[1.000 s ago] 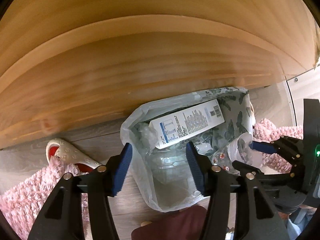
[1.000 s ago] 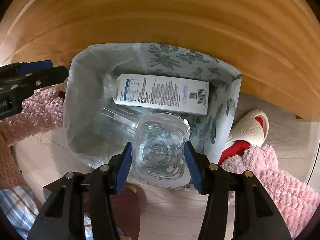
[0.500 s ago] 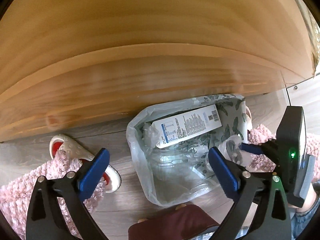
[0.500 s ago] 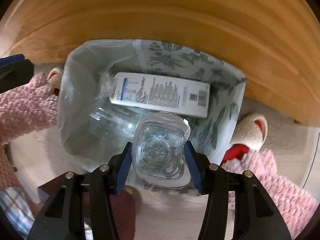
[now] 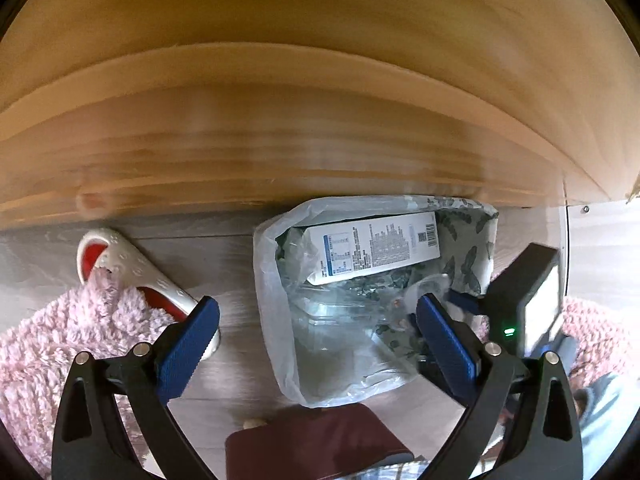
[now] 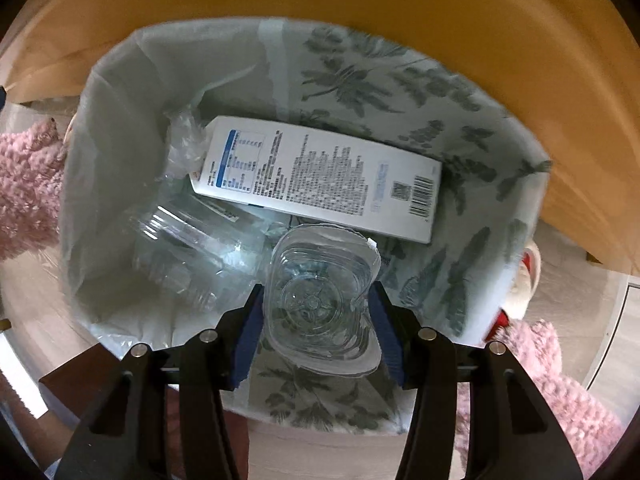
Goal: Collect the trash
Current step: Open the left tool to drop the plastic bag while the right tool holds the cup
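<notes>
A leaf-patterned trash bin lined with a clear bag (image 5: pixel 267 280) (image 6: pixel 472 128) stands on the floor against a wooden panel. Inside lie a white carton with blue print (image 5: pixel 372 254) (image 6: pixel 320 178) and clear plastic bottles (image 6: pixel 188 256). My right gripper (image 6: pixel 316 312) is shut on a clear plastic bottle (image 6: pixel 320 300), seen bottom-first, held over the bin's mouth. My left gripper (image 5: pixel 316 352) hangs open above the bin's near edge, nothing between its blue pads. The right gripper's body (image 5: pixel 524 304) shows at the right in the left wrist view.
A wooden panel (image 5: pixel 300 128) rises directly behind the bin. A white and red slipper (image 5: pixel 132 276) lies left of it, another (image 6: pixel 524 280) to its right. Pink fluffy sleeves (image 5: pixel 60 344) (image 6: pixel 552 384) frame both sides. A dark red object (image 5: pixel 316 440) sits at the bin's near side.
My left gripper opened wide and pulled back from the bin. My right gripper moved closer over the bin with the clear bottle still in it.
</notes>
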The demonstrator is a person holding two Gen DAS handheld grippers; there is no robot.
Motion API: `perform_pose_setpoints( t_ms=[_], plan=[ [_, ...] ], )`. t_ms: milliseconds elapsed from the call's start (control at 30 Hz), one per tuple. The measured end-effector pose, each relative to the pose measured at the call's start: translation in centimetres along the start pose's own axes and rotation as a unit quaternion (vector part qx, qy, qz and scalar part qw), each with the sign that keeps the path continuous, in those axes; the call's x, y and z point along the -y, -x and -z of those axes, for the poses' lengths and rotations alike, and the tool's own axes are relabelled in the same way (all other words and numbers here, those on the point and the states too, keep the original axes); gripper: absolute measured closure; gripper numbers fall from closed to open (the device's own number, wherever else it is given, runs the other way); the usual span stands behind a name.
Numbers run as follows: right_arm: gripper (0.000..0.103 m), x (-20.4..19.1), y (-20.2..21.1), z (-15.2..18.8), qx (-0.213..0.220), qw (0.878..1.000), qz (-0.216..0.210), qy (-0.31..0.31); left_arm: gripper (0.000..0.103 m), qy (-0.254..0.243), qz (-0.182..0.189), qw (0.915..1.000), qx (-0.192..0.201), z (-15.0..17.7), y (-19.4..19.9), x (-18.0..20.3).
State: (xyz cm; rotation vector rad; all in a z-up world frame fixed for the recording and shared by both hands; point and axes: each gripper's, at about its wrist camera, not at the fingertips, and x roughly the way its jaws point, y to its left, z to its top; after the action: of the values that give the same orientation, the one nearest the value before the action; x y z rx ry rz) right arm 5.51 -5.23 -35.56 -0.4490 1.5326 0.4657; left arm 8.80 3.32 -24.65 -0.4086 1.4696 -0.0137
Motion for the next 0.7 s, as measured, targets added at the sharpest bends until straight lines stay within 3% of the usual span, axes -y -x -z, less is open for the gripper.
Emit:
perform_pose_setpoints(
  t_ms=[200,700],
  plan=[
    [0.052,-0.7,-2.1,-0.4,0.003,0.999,-0.04,-0.015,0.007,0.013,0.02,0.9997,-0.008,-0.1,0.0,-0.2],
    [0.049,-0.4,-6.1,-0.4,0.009,0.999,-0.041,-0.017,0.007,0.033,0.037,0.9985,-0.025,-0.2,-0.5,-0.4]
  ],
)
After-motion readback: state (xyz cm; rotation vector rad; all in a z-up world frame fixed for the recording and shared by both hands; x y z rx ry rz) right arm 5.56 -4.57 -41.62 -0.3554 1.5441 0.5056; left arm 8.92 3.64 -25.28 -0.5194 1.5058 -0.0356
